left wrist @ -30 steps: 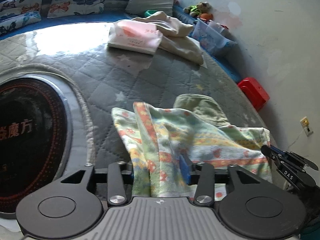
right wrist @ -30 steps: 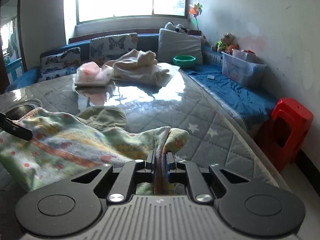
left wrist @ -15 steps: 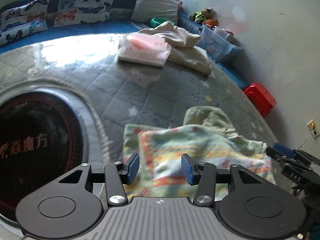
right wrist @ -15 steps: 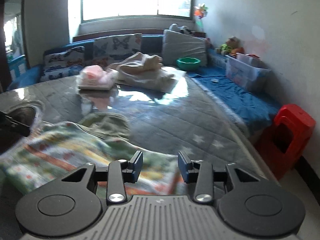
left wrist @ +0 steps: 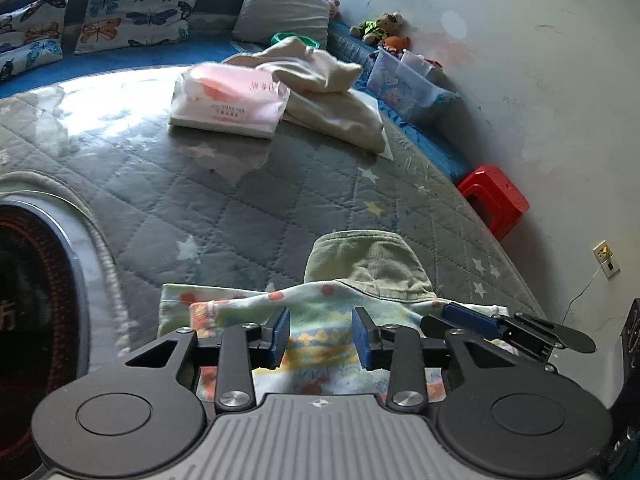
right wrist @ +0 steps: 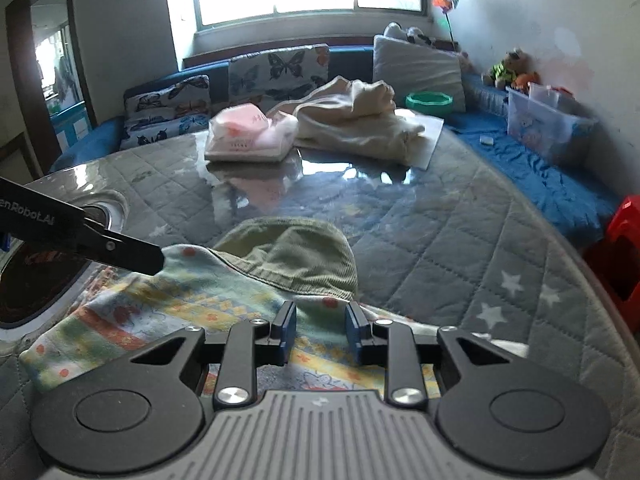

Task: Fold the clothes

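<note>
— Cloth (left wrist: 320,308), patterned with dots and coloured bands: where on the bench (left wrist: 248,208)?
— At the near edge, spread flat over the quilted grey cover, right under both claws. Far border meeting the hem of the green garment (left wrist: 368,264), itself flat just beyond. Which over which: cannot tell.
— Left claw (left wrist: 321,332)?
— Low over the left half of the cloth, tilted downward. Blue pads (left wrist: 280,330) apart and closing, with cloth showing below the gap and nothing pinched. Not gripping.
— Right claw (right wrist: 321,328)?
— Much the same on the right half: pads apart, closing in, above the cloth's far border near the green hem. No fold caught between them. From the left camera, visible just beside the left claw, by the cloth's right corner.
— Touching the cloth?
— Cannot tell for either, too close under the fingers to judge.
— Elsewhere on the bench?
— Far side: pink-and-white package (left wrist: 228,100) against a crumpled cream garment (left wrist: 328,96), touching. Left: round dark hob (left wrist: 32,300) set into the top.
— Beyond the bench?
— Butterfly cushions (left wrist: 136,4), grey pillow (left wrist: 280,12) and green bowl (right wrist: 429,102) along the blue seat. Clear plastic box (left wrist: 408,84) by the wall on the right, red stool (left wrist: 494,200) on the floor nearer the camera
</note>
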Action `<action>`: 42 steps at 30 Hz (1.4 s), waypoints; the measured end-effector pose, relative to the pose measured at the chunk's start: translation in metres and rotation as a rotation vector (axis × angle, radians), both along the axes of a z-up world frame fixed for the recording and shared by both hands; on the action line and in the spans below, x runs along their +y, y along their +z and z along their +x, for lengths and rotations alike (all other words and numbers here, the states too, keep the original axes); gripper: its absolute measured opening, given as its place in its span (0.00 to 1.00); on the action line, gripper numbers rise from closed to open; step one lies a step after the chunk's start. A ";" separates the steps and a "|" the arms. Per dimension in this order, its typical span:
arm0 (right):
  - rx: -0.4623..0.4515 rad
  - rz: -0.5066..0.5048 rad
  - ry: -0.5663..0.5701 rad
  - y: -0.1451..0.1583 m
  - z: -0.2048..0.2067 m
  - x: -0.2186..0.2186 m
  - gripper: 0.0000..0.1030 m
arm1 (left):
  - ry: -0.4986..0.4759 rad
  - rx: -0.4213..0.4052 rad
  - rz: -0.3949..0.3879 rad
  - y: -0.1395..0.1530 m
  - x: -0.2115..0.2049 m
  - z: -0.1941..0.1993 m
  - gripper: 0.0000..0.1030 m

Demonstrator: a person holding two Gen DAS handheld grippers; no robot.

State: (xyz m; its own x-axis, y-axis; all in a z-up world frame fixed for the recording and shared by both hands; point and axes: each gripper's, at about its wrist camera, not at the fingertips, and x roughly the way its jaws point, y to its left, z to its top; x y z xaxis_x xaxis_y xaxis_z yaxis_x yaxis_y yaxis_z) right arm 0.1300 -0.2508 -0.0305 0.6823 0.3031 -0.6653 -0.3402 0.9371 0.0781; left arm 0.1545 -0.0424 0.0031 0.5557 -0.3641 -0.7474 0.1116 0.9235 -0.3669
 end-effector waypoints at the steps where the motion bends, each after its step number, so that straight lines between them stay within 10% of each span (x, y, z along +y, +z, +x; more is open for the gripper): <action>1: -0.002 -0.002 0.000 -0.001 0.000 0.000 0.27 | 0.002 0.010 0.004 -0.004 -0.001 0.003 0.35; 17: -0.062 -0.068 0.147 0.019 -0.059 0.017 0.73 | -0.066 -0.033 0.014 0.007 0.009 -0.043 0.35; 42: -0.073 -0.082 0.127 0.012 -0.123 0.021 1.00 | -0.054 -0.095 0.082 0.008 0.034 -0.135 0.54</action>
State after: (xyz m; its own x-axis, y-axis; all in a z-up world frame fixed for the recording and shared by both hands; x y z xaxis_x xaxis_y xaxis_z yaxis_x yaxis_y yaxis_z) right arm 0.0067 -0.2299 -0.0187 0.6895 0.3367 -0.6413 -0.4579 0.8886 -0.0257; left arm 0.0192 -0.0086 0.0116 0.6070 -0.3349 -0.7207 0.1926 0.9418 -0.2754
